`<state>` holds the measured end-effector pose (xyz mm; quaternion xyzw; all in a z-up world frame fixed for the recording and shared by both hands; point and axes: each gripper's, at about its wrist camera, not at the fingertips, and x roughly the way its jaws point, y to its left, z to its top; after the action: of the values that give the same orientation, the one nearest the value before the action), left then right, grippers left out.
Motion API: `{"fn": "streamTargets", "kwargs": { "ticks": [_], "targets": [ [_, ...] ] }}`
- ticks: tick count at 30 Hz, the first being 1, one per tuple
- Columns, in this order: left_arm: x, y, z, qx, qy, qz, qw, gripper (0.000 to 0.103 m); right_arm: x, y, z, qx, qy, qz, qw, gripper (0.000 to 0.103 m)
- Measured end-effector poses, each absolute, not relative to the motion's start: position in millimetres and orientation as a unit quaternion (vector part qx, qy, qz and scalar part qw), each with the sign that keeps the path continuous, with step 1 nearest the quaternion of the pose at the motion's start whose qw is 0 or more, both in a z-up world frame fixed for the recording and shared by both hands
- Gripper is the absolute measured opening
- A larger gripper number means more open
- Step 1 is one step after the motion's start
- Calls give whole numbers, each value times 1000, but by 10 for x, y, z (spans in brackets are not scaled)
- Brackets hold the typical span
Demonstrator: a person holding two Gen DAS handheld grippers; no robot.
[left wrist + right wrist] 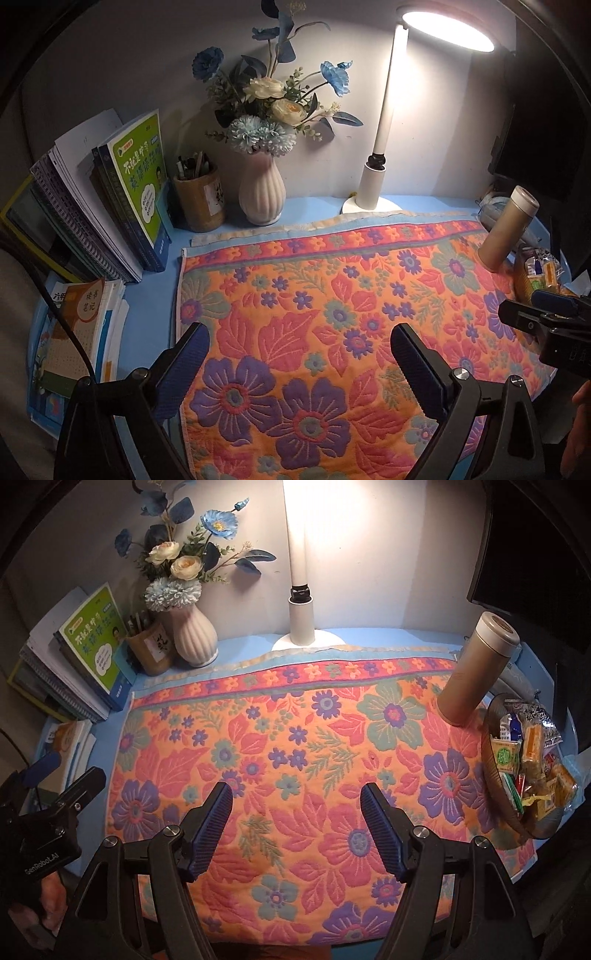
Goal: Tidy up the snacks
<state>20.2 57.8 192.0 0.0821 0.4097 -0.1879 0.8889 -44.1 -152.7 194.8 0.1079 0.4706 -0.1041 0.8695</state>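
Both grippers (297, 363) (297, 825) hover spread and empty above the floral cloth (295, 738), snacks (532, 760) gathered in the bowl (495, 771) alongside.

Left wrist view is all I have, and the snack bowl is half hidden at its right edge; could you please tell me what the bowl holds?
Observer: The bowl is heaped with wrapped snacks, mostly orange, green and yellow packets.
Operator: Thank you. Are the right tongs carrying anything?
Observer: No. The right tongs stand open and empty, with only the floral cloth beneath them.
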Motion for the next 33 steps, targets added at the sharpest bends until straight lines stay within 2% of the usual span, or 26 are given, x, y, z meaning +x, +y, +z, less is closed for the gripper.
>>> {"fn": "streamTargets", "kwargs": {
  "ticks": [18,27,33],
  "targets": [
    [940,-340,1339,72,511,-98,851,97,398,-2308,1222,63,542,-80,834,71],
    [821,-83,1342,69,504,-109,854,97,176,-2206,1339,65,532,-120,836,71],
    [522,233,1526,75,469,-117,872,97,-26,-1871,1442,74,521,-125,841,71]
  ]
}}
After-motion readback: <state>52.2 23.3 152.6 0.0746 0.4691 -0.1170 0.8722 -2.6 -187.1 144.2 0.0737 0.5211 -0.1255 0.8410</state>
